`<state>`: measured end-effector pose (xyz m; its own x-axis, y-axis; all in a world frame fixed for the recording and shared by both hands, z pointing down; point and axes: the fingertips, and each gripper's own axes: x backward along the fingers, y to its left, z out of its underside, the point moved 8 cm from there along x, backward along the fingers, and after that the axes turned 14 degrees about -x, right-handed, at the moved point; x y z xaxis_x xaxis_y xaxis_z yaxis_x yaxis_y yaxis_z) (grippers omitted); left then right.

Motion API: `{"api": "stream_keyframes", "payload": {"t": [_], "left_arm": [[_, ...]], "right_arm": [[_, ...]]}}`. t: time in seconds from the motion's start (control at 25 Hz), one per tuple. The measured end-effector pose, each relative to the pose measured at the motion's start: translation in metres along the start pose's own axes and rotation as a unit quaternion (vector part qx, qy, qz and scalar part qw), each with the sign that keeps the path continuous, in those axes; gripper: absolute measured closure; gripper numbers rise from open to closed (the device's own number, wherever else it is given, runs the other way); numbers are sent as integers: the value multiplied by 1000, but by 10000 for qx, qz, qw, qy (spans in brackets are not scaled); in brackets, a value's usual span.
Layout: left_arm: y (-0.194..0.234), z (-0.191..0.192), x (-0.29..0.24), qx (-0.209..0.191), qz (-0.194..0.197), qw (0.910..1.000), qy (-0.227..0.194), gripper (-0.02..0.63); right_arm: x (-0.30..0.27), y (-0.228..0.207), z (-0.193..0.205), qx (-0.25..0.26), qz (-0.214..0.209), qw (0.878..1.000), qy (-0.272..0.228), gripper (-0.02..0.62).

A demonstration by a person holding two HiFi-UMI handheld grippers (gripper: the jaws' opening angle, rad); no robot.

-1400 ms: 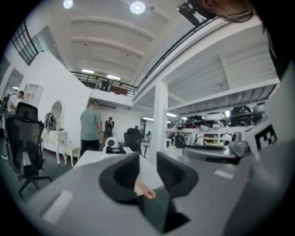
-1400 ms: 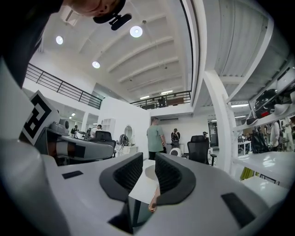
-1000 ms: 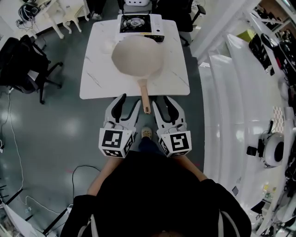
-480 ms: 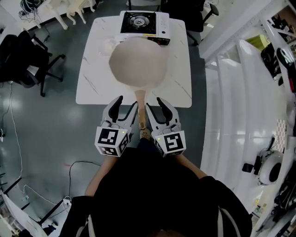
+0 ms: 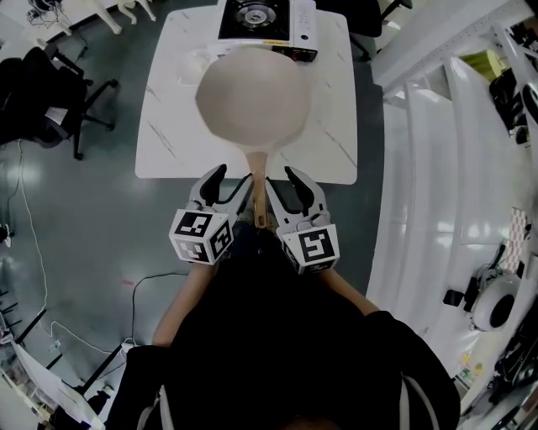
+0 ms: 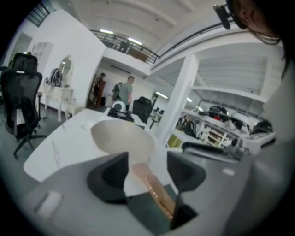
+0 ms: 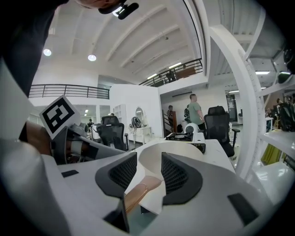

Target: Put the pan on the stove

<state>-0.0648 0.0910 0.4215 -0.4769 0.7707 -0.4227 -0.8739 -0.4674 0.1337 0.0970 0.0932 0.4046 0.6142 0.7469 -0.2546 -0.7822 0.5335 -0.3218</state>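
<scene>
A beige pan (image 5: 252, 97) rests on the white table (image 5: 168, 126), just in front of the black-topped portable stove (image 5: 267, 18). Its wooden handle (image 5: 259, 189) reaches past the table's near edge. The left gripper (image 5: 227, 186) and right gripper (image 5: 290, 189) flank that handle, one on each side. In the left gripper view the handle (image 6: 154, 186) runs low toward the right jaw, and the left gripper (image 6: 146, 161) is opening, with no pad pressing on it. In the right gripper view the handle (image 7: 138, 191) slants under the left jaw of the right gripper (image 7: 148, 159), which stands open.
A black office chair (image 5: 42, 92) stands left of the table. White shelving and frames (image 5: 437, 168) fill the right side. A pale dish (image 5: 193, 63) lies on the table beside the pan. People (image 7: 196, 113) stand far behind the stove.
Both grippers have moved up and inward until their inner fingers lie alongside the pan handle. The left jaws have spread wider. The pan has stayed on the table.
</scene>
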Motion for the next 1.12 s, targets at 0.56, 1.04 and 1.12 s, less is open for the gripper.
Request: {"api": "stream_keyframes", "payload": {"t": [0.56, 1.04, 1.12], "left_arm": [[21, 40, -38, 1108, 1056, 9859, 669, 328], [26, 71, -65, 2354, 2299, 9375, 1135, 308], [26, 75, -69, 2448, 2482, 9296, 1198, 308]], "right_arm": [[-11, -6, 44, -799, 39, 9934, 826, 453], [-14, -10, 86, -2372, -687, 9524, 1786, 385], [-14, -9, 92, -2602, -820, 9428, 1918, 379]]}}
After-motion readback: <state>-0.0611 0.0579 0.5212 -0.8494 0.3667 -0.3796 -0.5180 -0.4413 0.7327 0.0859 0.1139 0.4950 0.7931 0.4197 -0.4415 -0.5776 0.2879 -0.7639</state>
